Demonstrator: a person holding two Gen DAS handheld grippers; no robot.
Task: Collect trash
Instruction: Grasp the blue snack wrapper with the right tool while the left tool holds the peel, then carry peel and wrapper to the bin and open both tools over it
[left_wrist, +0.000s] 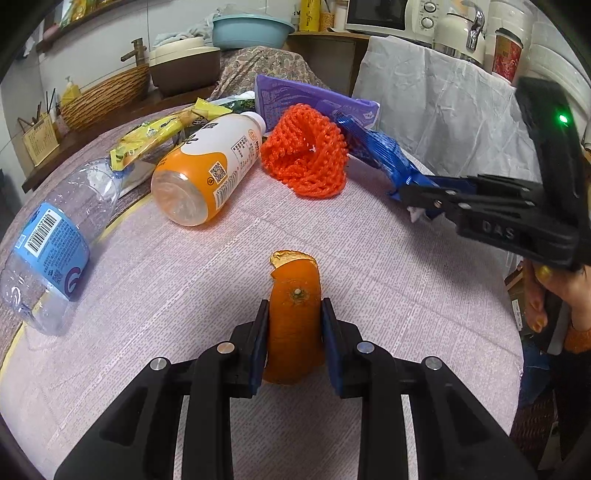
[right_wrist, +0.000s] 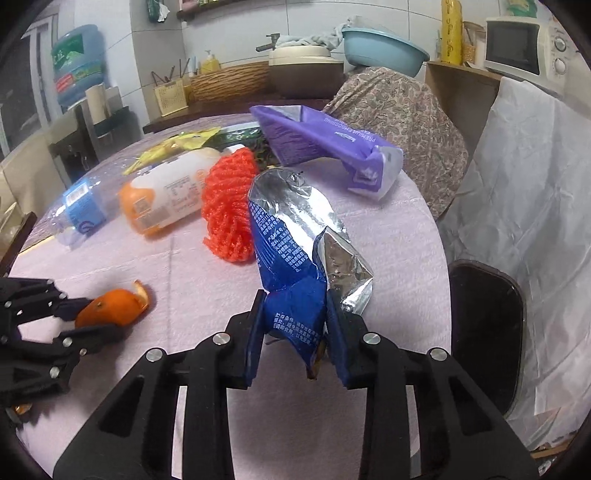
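Observation:
My left gripper (left_wrist: 294, 314) is shut on a piece of orange peel (left_wrist: 294, 295) just above the pink tablecloth (left_wrist: 369, 280). My right gripper (right_wrist: 295, 312) is shut on a blue foil snack wrapper (right_wrist: 291, 266), which sticks up from the jaws. The right gripper also shows in the left wrist view (left_wrist: 410, 197), at the right, holding the wrapper (left_wrist: 380, 151). The left gripper with the peel (right_wrist: 114, 304) shows at the left of the right wrist view. On the table lie an orange foam net (left_wrist: 306, 153), an orange-and-white bottle (left_wrist: 207, 173), a clear water bottle (left_wrist: 55, 240), yellow wrappers (left_wrist: 155, 133) and a purple packet (left_wrist: 310, 99).
A chair draped in white plastic (right_wrist: 524, 206) stands at the table's right. A patterned cloth heap (right_wrist: 399, 110) lies behind the table. A counter at the back holds a wicker basket (left_wrist: 107, 96), a brown pot (left_wrist: 184, 66) and a blue basin (left_wrist: 251, 31).

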